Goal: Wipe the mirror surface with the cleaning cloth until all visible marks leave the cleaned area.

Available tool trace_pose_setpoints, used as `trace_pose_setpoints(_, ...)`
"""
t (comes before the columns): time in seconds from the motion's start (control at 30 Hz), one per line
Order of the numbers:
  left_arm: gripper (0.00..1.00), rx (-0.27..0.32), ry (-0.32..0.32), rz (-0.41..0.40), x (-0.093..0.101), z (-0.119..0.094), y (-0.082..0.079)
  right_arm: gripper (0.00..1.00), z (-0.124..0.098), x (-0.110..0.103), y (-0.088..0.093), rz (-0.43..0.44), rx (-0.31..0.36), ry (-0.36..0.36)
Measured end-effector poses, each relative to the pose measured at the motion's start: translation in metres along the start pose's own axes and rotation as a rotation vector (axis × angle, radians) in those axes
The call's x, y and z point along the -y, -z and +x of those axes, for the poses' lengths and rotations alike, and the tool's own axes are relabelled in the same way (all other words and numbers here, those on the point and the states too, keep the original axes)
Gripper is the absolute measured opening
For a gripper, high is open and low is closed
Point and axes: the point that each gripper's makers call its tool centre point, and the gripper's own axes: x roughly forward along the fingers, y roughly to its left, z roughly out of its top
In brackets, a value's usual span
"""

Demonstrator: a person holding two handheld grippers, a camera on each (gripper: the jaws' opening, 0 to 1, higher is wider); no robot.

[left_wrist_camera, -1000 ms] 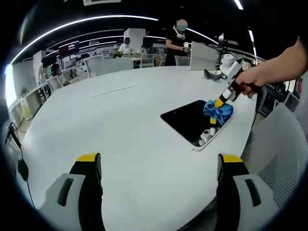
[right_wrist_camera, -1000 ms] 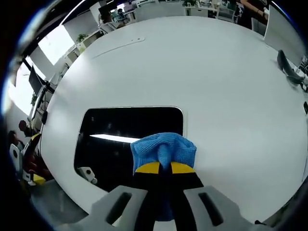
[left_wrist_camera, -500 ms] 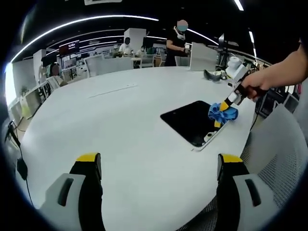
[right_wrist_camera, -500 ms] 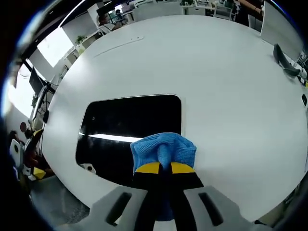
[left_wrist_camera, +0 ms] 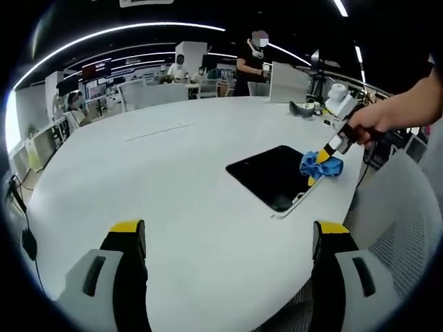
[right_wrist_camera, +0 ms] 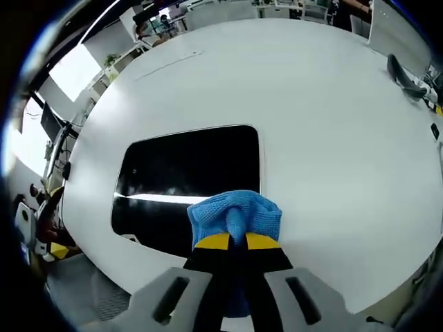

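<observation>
A dark rectangular mirror (left_wrist_camera: 273, 176) (right_wrist_camera: 187, 176) lies flat on the white round table (left_wrist_camera: 159, 187), near its right edge in the left gripper view. A blue cleaning cloth (right_wrist_camera: 234, 216) (left_wrist_camera: 321, 164) is clamped in my right gripper (right_wrist_camera: 232, 242) (left_wrist_camera: 325, 152), which is shut on it over the mirror's near right corner. A hand (left_wrist_camera: 377, 117) holds that gripper. My left gripper (left_wrist_camera: 225, 235) stands open low over the table, well short of the mirror, nothing between its jaws. The mirror reflects a bright ceiling light strip (right_wrist_camera: 156, 198).
A mesh chair (left_wrist_camera: 398, 221) stands at the table's right edge. A dark curved object (right_wrist_camera: 408, 79) lies on the far right of the table. A standing person (left_wrist_camera: 252, 62) and desks with monitors are beyond the table's far side.
The right gripper with the cloth has slid from the mirror's near edge outward to its right corner. The left gripper has stayed put.
</observation>
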Motion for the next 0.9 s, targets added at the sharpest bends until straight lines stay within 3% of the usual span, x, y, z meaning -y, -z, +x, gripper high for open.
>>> trace_pose_setpoints(0.43, 0.99, -0.027, 0.031, -0.009, 0.0074, 0.0026, 0.005, 0.01, -0.0009, -0.0018, 0.0017, 0.034, -0.015, 0.004)
trace_pose_setpoints(0.67, 0.99, -0.01, -0.008, 0.008, -0.0012, 0.0004, 0.0017, 0.01, -0.0008, -0.0013, 0.0012, 0.012, 0.0, -0.003)
trace_pose_setpoints(0.9, 0.99, -0.011, 0.011, 0.004, 0.0027, 0.0015, 0.0017, 0.0, -0.0012, -0.0012, 0.001, 0.03, -0.013, -0.004)
